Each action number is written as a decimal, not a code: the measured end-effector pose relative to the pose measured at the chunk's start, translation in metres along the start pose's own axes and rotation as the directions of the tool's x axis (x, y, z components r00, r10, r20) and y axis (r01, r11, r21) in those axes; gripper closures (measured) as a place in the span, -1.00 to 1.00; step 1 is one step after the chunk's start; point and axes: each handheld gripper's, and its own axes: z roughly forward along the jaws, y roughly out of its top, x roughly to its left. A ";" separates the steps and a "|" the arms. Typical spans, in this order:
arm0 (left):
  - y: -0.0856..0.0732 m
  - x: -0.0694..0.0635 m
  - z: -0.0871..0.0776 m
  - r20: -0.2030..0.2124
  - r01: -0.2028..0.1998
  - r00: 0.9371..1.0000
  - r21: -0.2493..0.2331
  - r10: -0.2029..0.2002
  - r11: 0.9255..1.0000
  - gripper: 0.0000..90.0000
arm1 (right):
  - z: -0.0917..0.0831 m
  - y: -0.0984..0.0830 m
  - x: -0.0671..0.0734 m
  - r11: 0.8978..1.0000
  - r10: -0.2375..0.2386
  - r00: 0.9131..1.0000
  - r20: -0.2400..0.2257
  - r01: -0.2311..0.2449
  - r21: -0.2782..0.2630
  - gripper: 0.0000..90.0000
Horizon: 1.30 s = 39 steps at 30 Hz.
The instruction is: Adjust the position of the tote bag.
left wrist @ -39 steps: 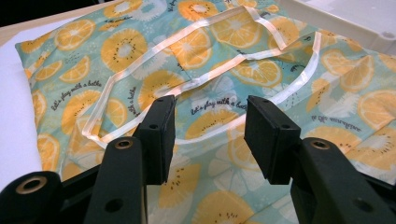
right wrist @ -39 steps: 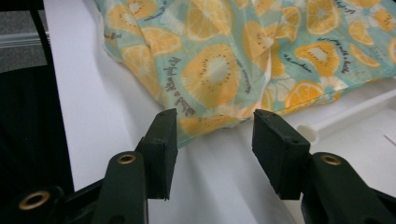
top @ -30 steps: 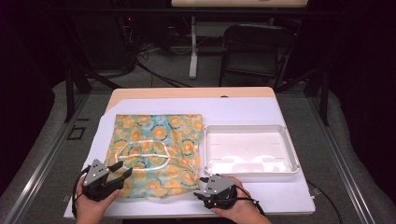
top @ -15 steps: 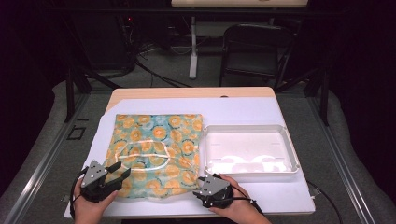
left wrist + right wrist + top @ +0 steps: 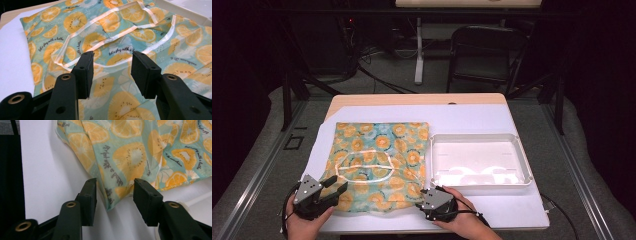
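Table (image 5: 522, 210) first: it has a white cover, and on it lies a fruit cloth (image 5: 379, 162) with orange slices printed on it, spread flat on the left side. White tray (image 5: 481, 161) sits just beside the cloth on the right, with nothing in it. Compared with a second ago, the cloth and the tray lie in the same spots, and both hands stay near the front edge. Left gripper (image 5: 112, 65) hangs over the front left part of the cloth with its jaws spread wide and nothing pinched. Right gripper (image 5: 115, 192) has just been closing its jaws, and the front right corner of the cloth pokes in between them, but the pads do not press it yet. I think the pinch on that corner is starting, maybe to lift or fold the cloth.
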 end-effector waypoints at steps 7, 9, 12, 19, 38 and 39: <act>-0.002 0.001 -0.003 -0.009 0.008 1.000 -0.001 -0.008 1.000 0.17 | 0.002 0.002 0.000 1.000 -0.011 1.000 -0.002 0.011 0.002 0.35; -0.002 0.001 -0.003 -0.010 0.011 1.000 0.000 -0.011 1.000 0.17 | 0.001 0.003 0.000 1.000 -0.018 1.000 -0.002 0.018 0.011 0.40; -0.003 0.002 -0.003 -0.010 0.016 1.000 0.004 -0.015 1.000 0.16 | 0.001 0.003 0.000 1.000 -0.023 1.000 -0.005 0.023 0.011 0.51; -0.003 0.003 -0.004 -0.015 0.021 1.000 0.003 -0.021 1.000 0.15 | 0.003 0.004 0.001 1.000 -0.023 1.000 -0.015 0.023 0.016 0.64; -0.005 0.009 -0.008 -0.049 0.051 0.997 -0.018 -0.052 0.999 0.07 | 0.000 0.005 0.000 1.000 -0.016 1.000 -0.024 0.016 0.013 0.89; -0.005 0.009 -0.009 -0.052 0.054 0.997 -0.018 -0.055 0.998 0.07 | 0.000 0.005 -0.001 1.000 -0.022 0.999 -0.027 0.023 0.021 0.89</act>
